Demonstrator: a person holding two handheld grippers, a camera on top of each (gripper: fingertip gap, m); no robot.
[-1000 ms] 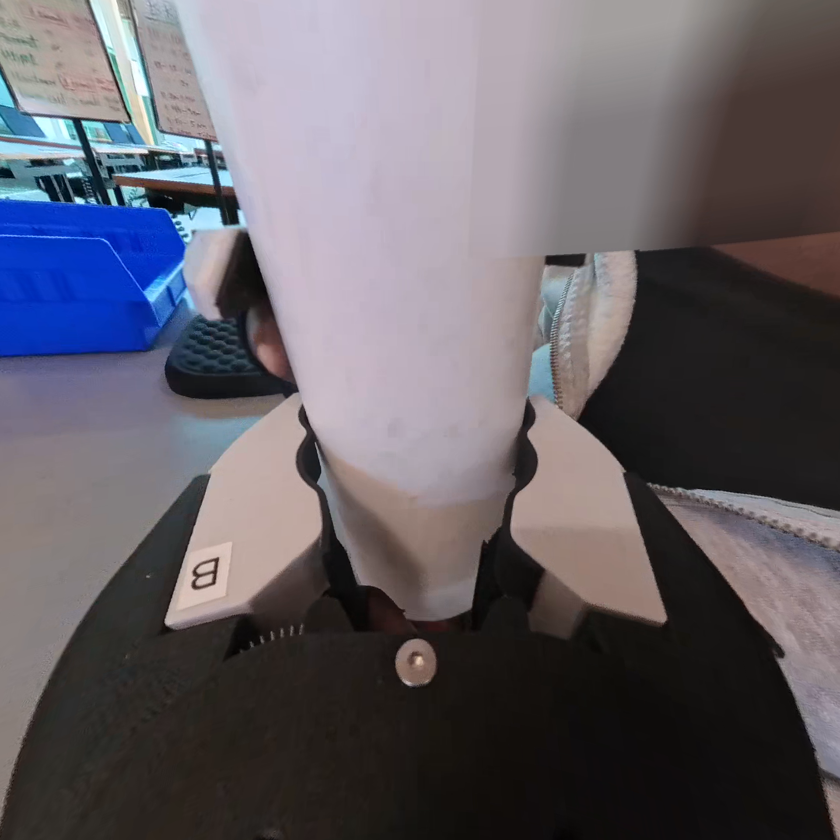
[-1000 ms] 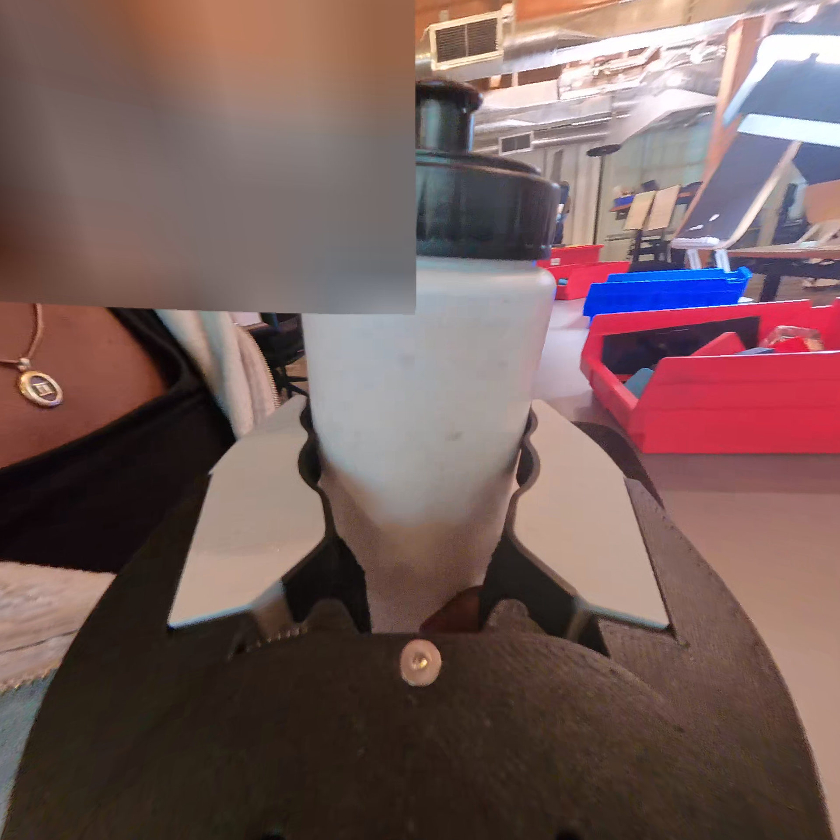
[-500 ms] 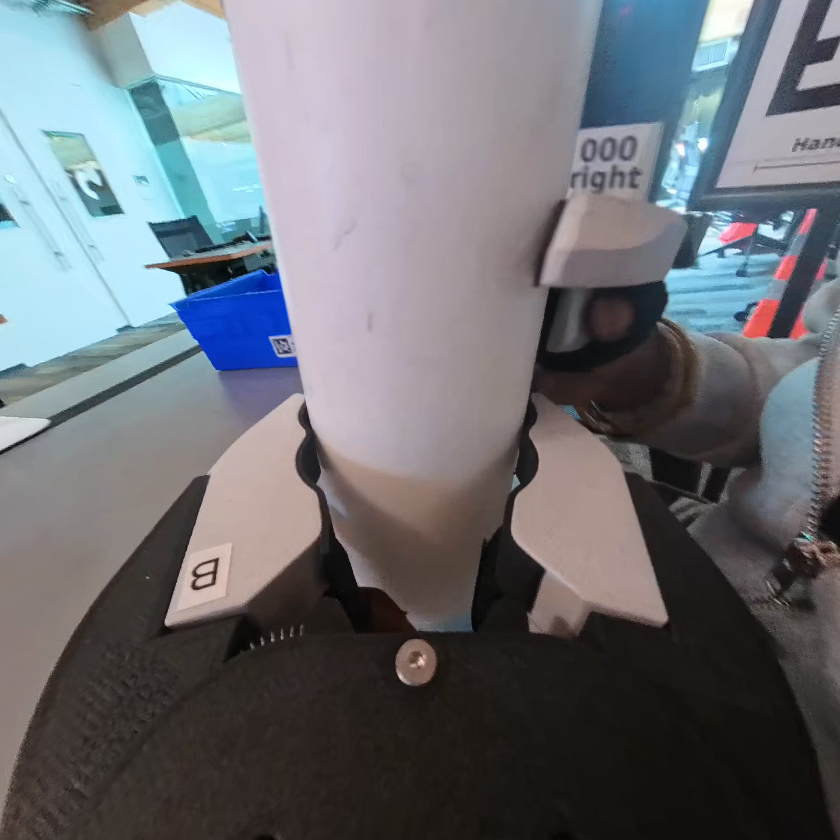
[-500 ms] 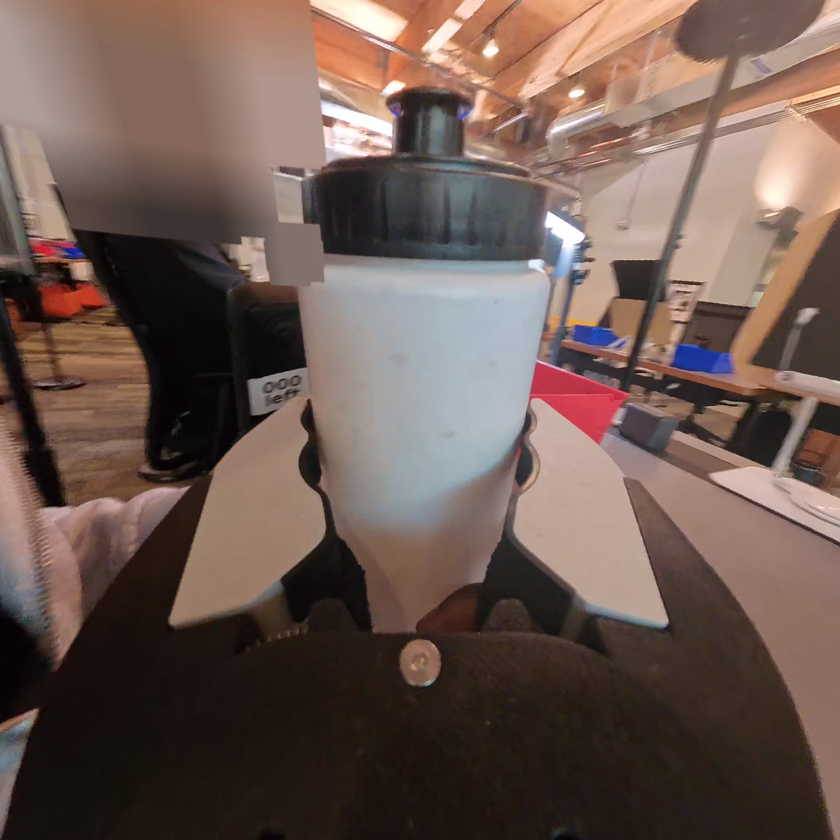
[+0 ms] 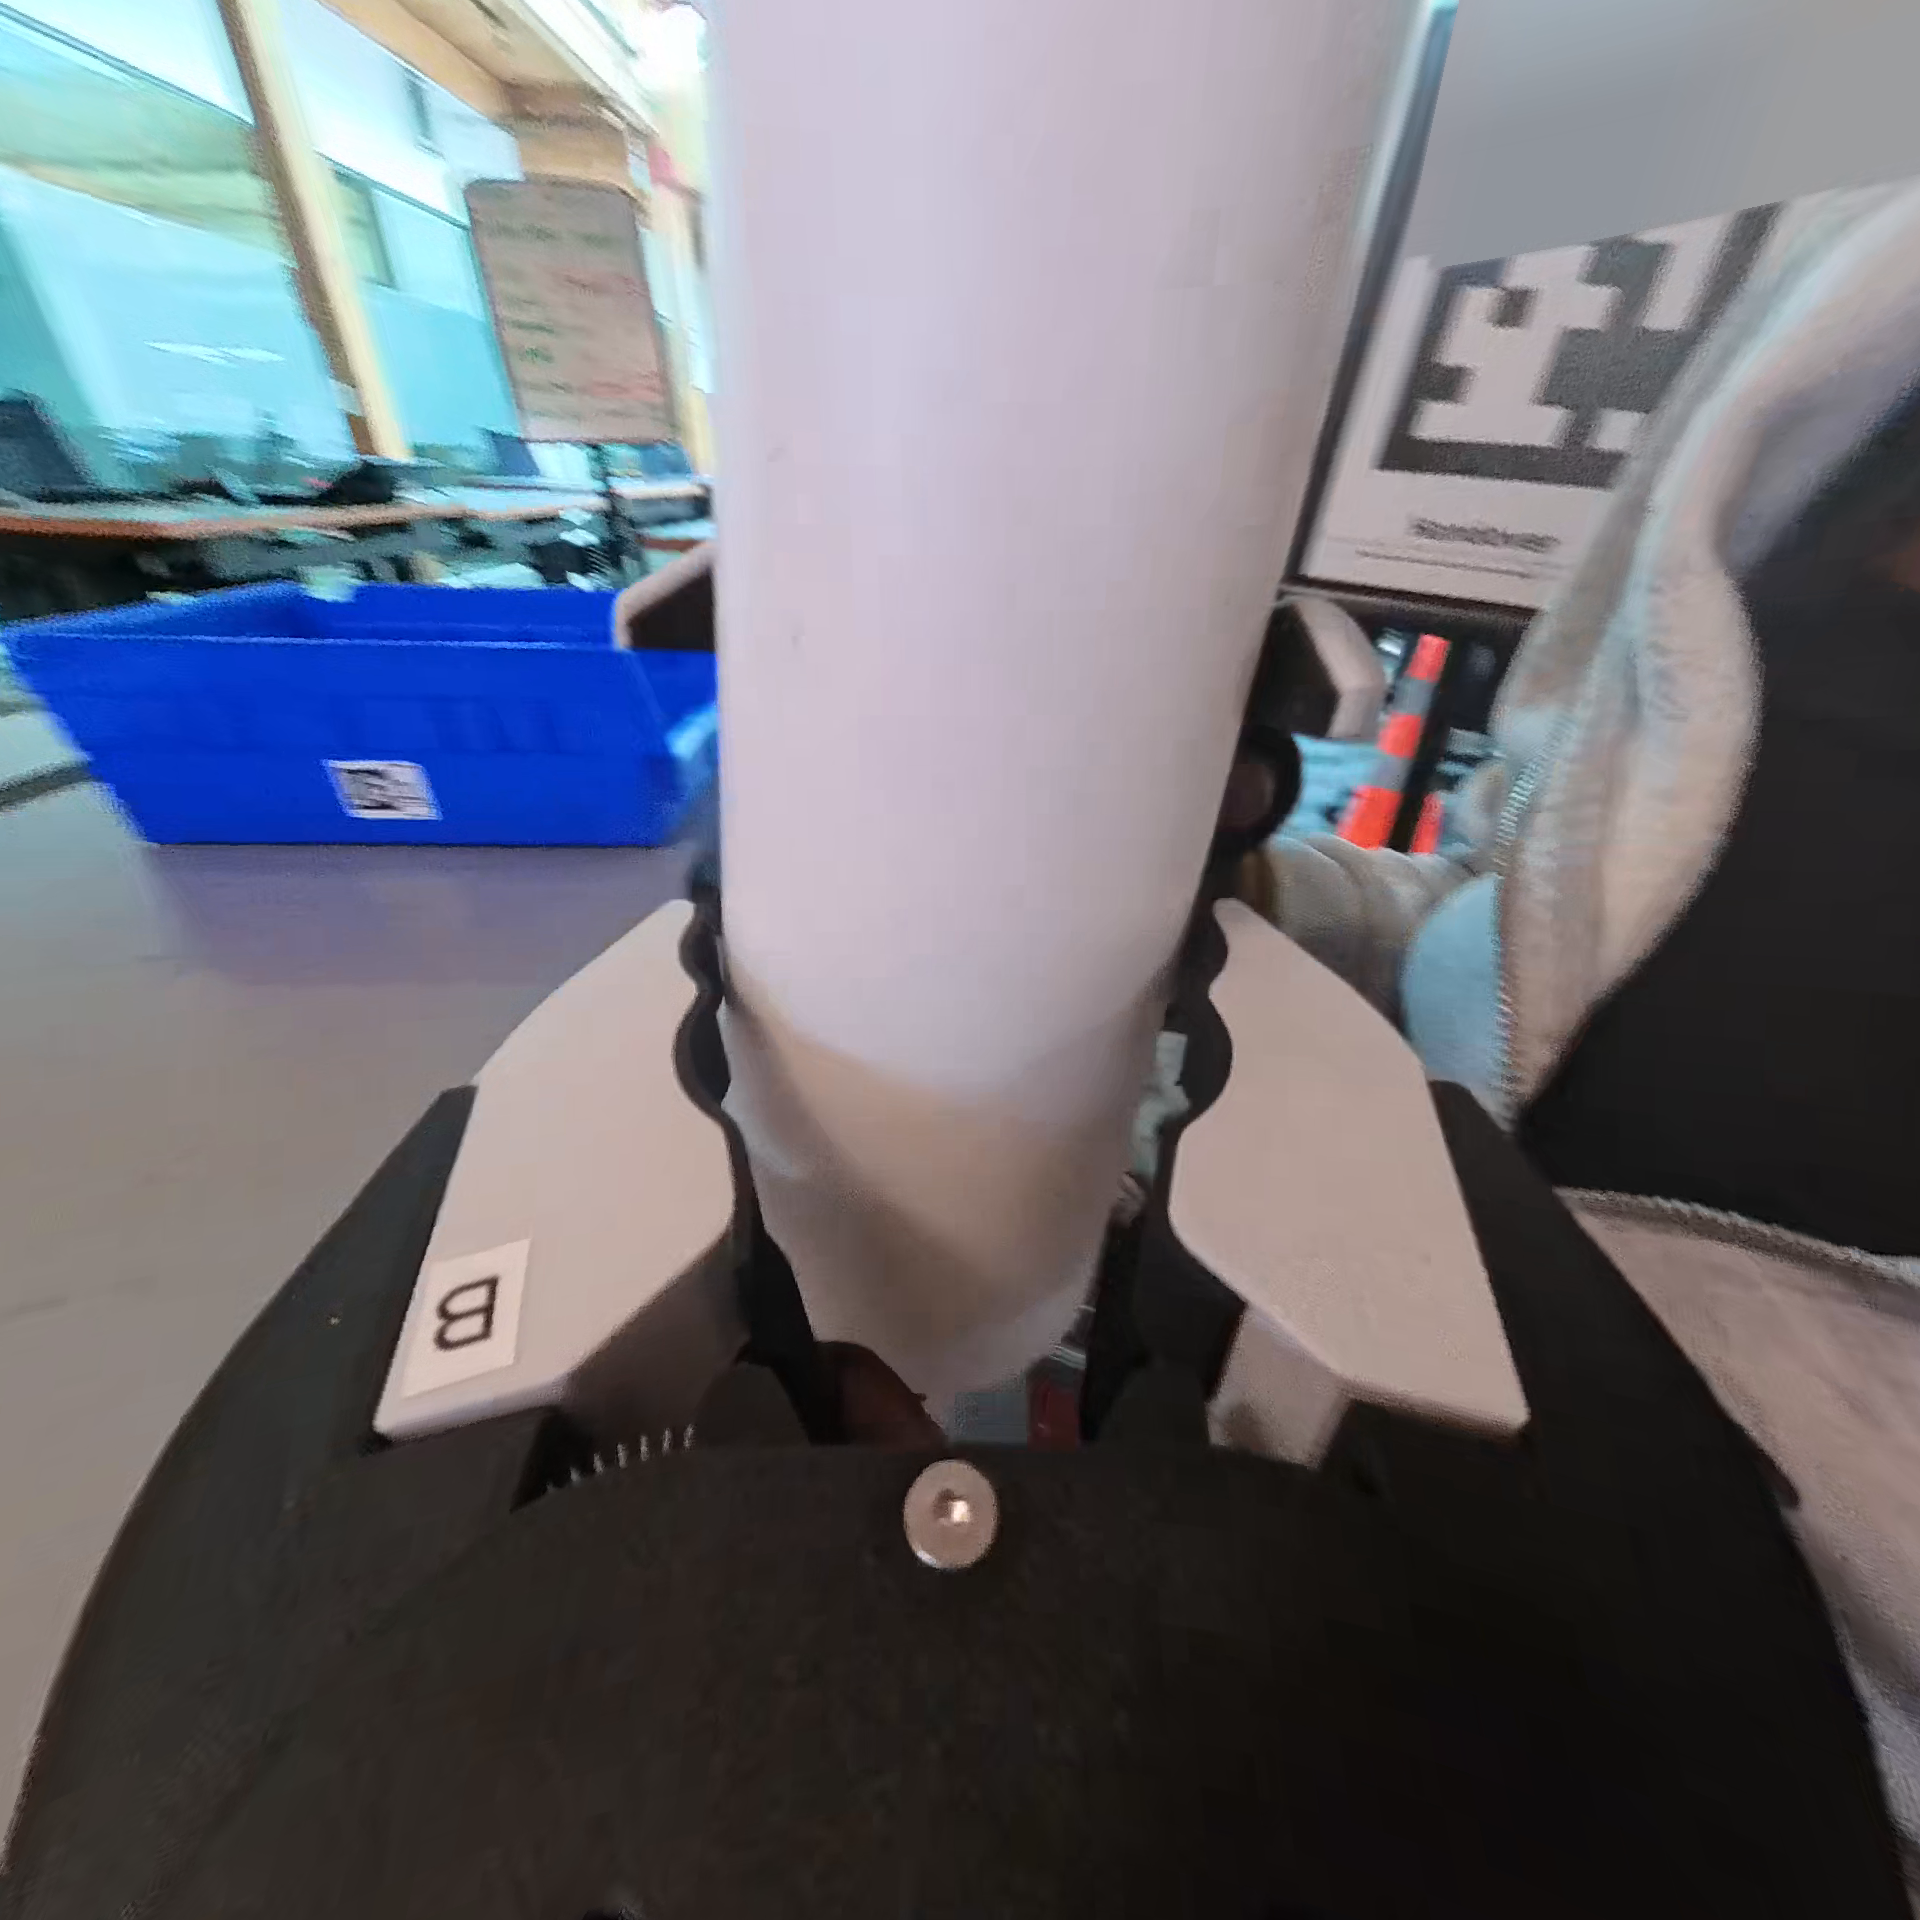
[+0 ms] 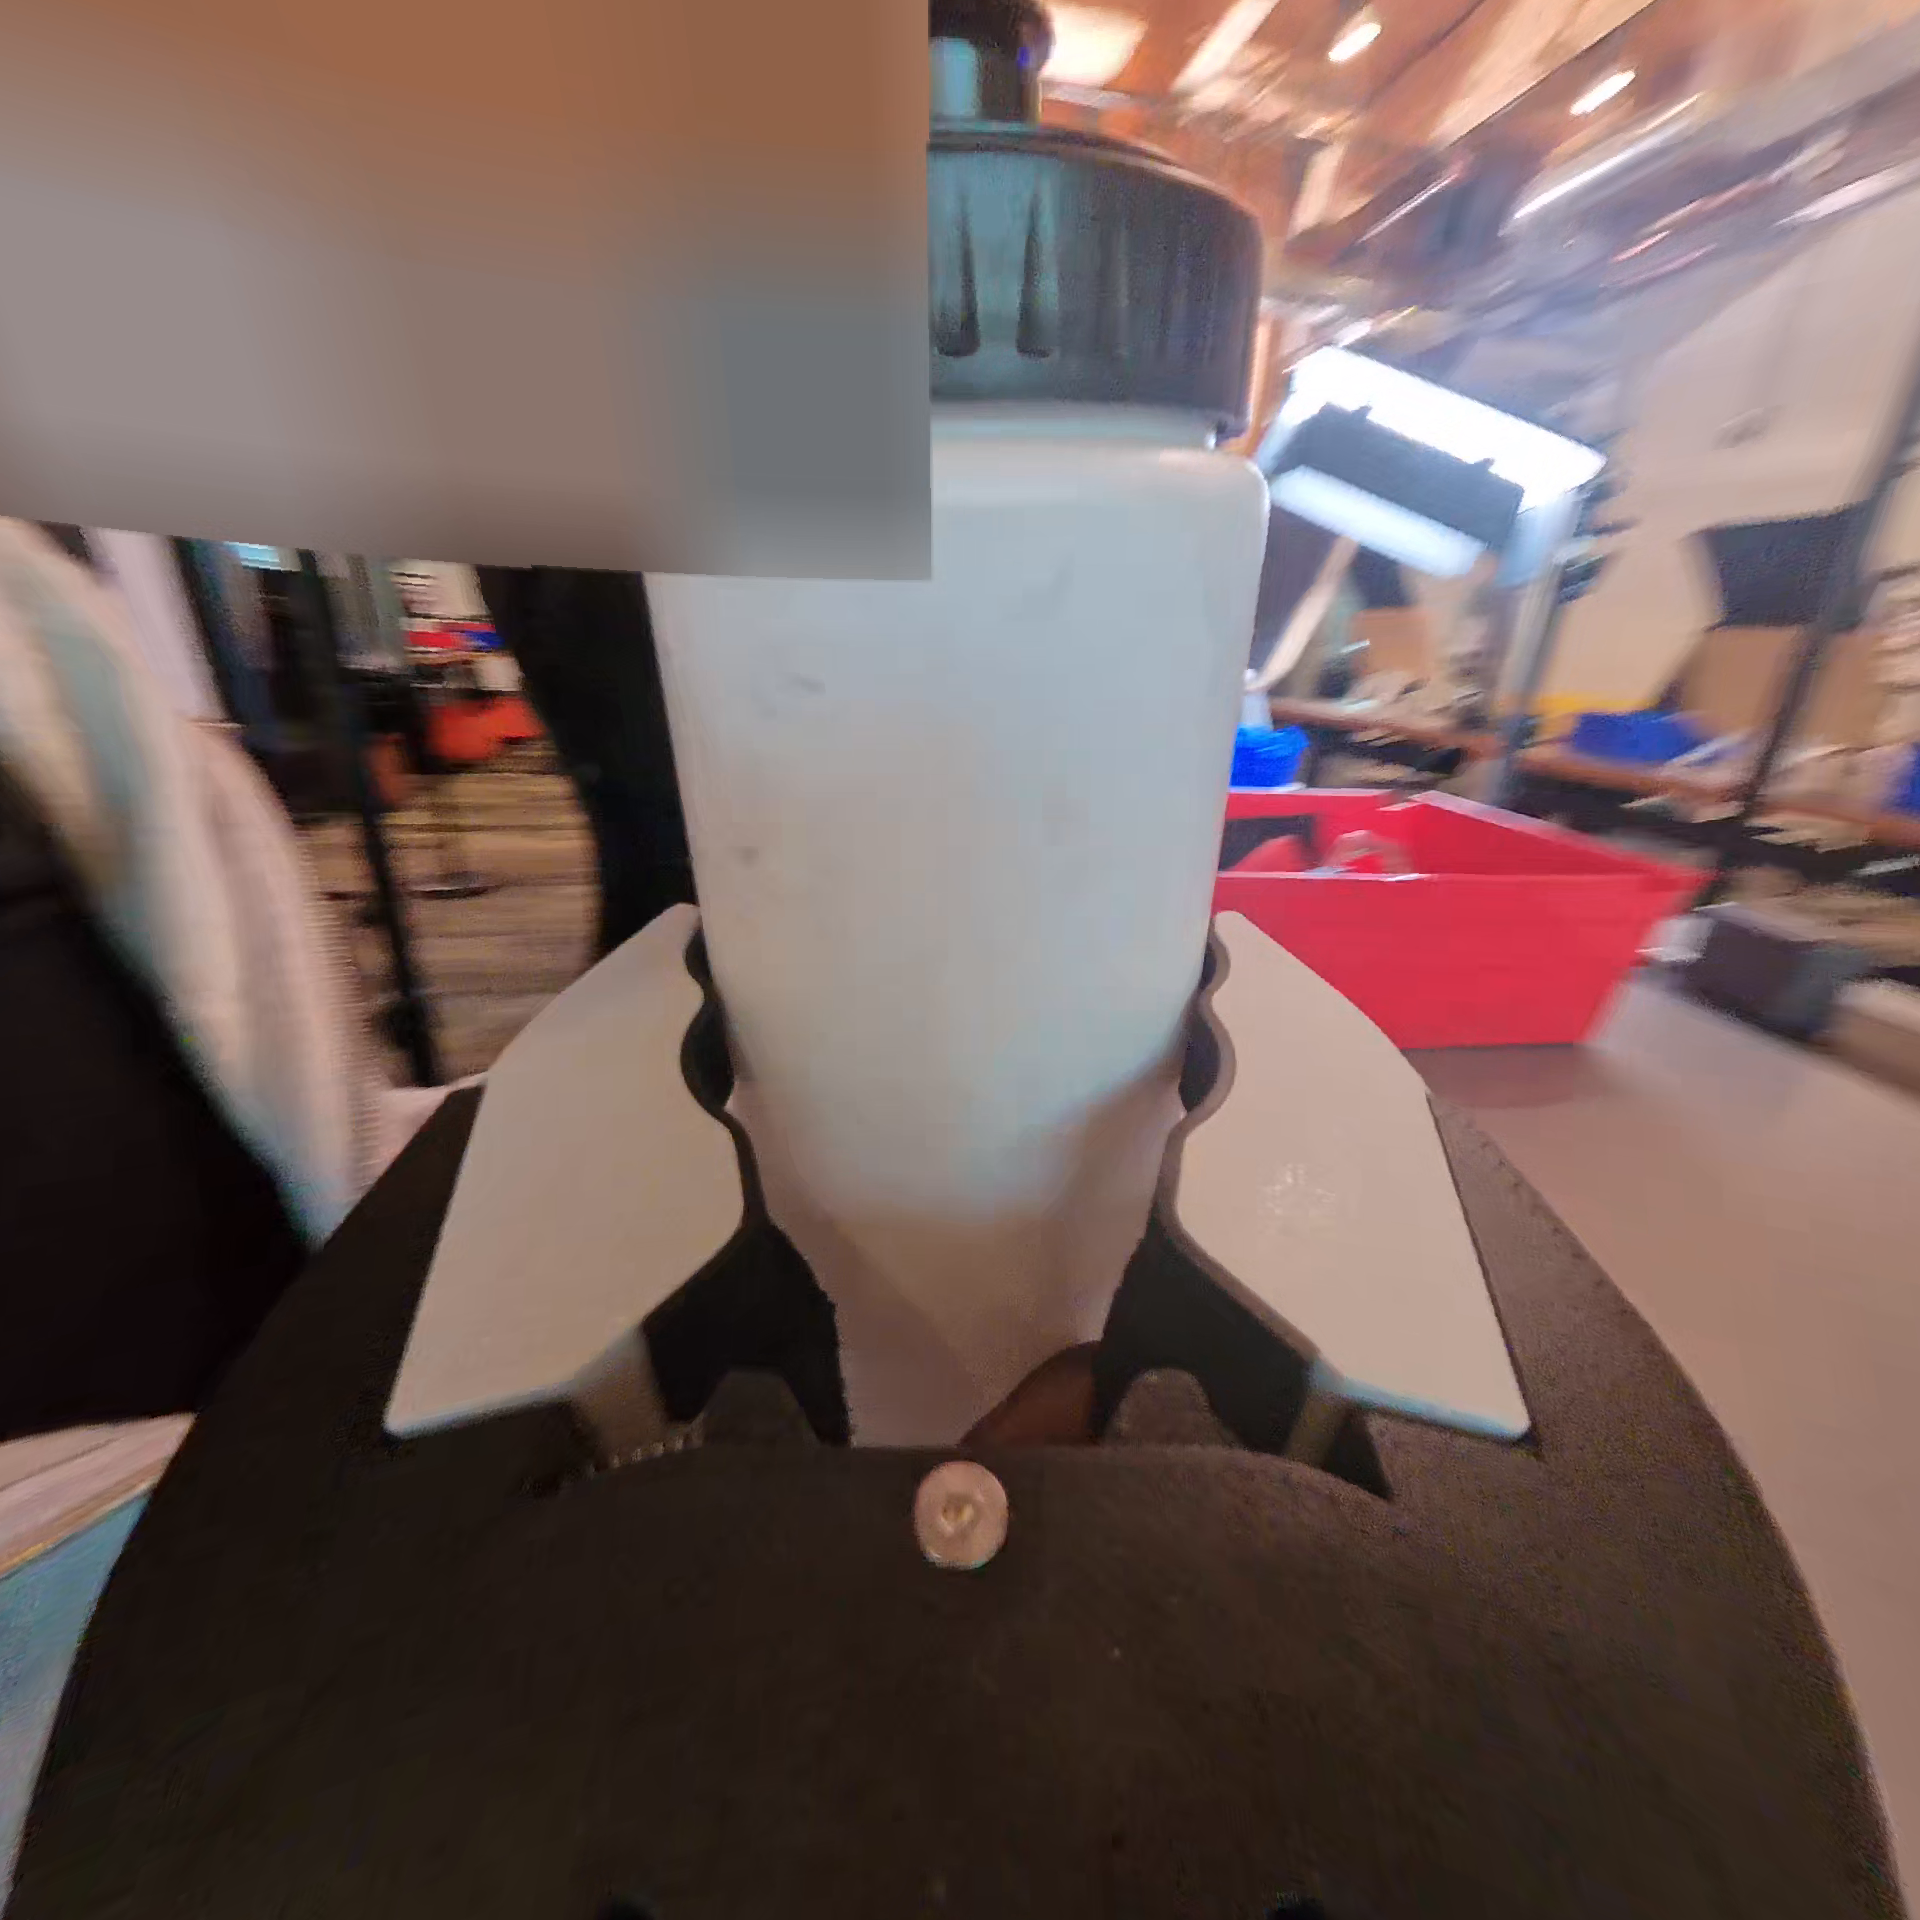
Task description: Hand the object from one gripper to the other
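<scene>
A white bottle with a black ribbed cap stands upright between both grippers. My left gripper is shut on its lower body; the cap is out of that view. The right gripper's grey fingertips show on either side of the bottle, higher up and from the far side. In the right wrist view my right gripper is shut on the bottle, below the cap. The left gripper does not show in that view.
A blue bin stands on the grey table at the left. A red bin stands on the table at the right. A person in a grey jacket is close by. A marker board stands behind. The gap from one gripper's tips to the other's is roughly 5 cm.
Both views have swung round with the bottle held between the two grippers; the backgrounds have changed. Both pairs of fingers keep the same grip on the bottle.
</scene>
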